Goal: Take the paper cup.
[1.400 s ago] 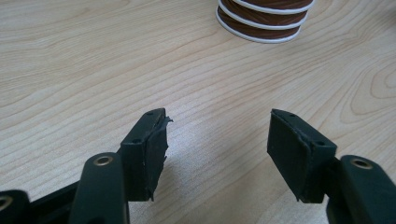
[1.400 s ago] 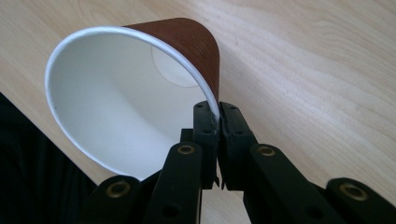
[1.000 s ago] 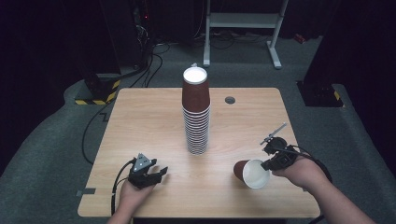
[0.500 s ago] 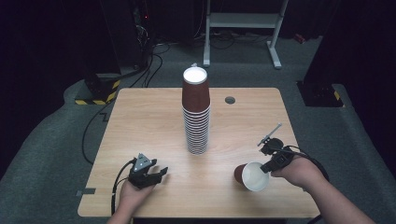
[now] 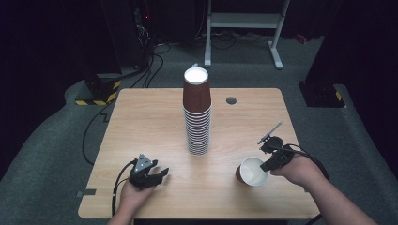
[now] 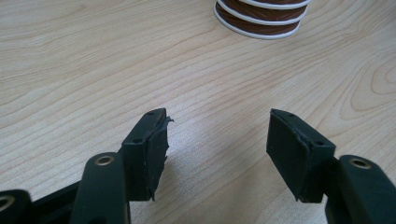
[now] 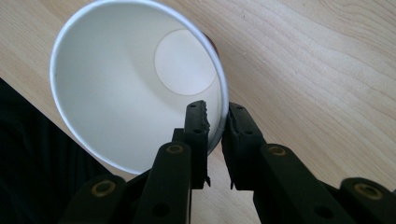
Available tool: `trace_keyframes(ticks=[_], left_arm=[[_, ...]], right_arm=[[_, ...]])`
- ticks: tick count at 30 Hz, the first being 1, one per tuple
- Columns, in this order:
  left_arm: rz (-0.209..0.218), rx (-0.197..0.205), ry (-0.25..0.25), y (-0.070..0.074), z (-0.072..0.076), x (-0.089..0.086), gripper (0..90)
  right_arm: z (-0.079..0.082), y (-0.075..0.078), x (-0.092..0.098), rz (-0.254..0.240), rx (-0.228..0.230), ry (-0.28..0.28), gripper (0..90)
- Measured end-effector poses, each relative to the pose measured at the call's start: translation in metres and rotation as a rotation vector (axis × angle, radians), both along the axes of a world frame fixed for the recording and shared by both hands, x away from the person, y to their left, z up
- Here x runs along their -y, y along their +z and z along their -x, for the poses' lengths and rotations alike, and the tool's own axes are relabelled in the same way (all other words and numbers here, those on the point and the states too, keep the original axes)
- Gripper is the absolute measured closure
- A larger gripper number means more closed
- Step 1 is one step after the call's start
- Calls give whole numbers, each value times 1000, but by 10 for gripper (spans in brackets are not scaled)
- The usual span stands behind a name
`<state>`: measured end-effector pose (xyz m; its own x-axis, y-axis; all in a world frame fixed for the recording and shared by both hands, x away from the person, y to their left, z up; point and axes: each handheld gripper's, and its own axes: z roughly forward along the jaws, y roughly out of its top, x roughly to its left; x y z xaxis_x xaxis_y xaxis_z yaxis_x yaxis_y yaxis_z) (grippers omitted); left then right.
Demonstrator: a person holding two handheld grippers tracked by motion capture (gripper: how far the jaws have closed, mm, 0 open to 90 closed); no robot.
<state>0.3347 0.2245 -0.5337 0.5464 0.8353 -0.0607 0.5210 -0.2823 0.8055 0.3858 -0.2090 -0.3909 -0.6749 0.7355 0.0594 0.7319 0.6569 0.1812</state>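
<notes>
The brown paper cup with white inside has its rim wall between the right gripper jaws, which have just been opening; left gripper jaws stand apart, holding nothing.

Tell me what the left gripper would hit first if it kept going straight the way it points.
Probably the foot of the cup stack. The left gripper has open jaws over bare table, and the stack's lowest rims sit ahead, slightly to the right of its line, so it might only graze them; depth is hard to judge.

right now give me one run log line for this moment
right gripper: fingers just easing open astride paper cup rim | left gripper: open, empty | cup stack: upright mid-table
</notes>
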Motion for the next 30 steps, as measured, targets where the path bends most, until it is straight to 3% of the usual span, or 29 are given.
trace_keyframes(ticks=[11,30], left_arm=[[-4,1,0,0,0,0,388],[-14,-1,-2,0,0,1,388]], right_arm=[[-4,1,-3,-5,31,-21,698],[-7,1,-2,-22,62,-41,631]])
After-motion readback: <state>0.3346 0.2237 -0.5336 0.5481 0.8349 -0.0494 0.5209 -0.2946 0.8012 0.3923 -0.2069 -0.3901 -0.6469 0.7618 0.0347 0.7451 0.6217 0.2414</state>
